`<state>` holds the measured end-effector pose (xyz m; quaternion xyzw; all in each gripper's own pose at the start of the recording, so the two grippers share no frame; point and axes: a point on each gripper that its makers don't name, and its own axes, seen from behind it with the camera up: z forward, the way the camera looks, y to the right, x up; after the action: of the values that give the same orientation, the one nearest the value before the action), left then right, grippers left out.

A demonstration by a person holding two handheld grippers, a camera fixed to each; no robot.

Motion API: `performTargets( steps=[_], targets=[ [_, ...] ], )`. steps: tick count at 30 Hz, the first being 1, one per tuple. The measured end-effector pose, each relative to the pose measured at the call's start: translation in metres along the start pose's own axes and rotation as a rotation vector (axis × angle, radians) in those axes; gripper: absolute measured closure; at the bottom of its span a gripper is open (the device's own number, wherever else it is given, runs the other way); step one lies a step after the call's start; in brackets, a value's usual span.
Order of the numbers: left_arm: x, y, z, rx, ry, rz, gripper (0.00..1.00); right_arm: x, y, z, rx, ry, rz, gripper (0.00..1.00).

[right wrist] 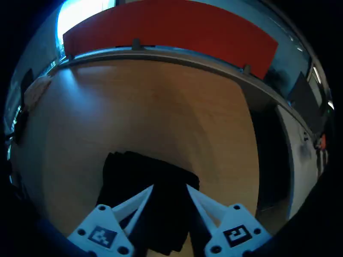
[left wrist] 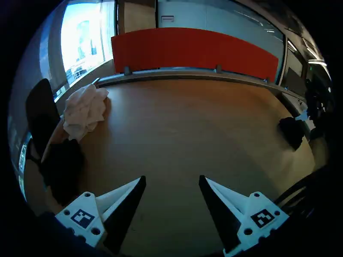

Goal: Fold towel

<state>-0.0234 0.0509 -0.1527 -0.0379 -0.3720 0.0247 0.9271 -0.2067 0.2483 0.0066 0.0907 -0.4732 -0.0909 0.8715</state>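
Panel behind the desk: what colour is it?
The panel is red, clearest in the left gripper view.

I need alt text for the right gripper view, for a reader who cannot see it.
The right gripper reaches over a black towel lying on a wooden table, with dark cloth between its fingers; whether it grips is unclear. A red panel stands along the table's far edge.
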Motion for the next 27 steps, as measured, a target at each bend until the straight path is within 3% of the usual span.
performTargets(
  steps=[2,10,27],
  targets=[
    [0.000,0.000,0.000,0.000,0.001,0.000,0.08,0.001,0.001,-0.001,-0.008,0.006,0.000,0.30],
    [0.000,0.002,0.001,-0.004,0.002,0.000,0.08,0.008,-0.002,-0.004,-0.018,0.035,0.014,0.19],
    [-0.003,-0.004,-0.008,0.015,-0.005,0.007,0.08,0.002,-0.021,0.017,0.007,0.032,0.006,0.18]
  ],
)
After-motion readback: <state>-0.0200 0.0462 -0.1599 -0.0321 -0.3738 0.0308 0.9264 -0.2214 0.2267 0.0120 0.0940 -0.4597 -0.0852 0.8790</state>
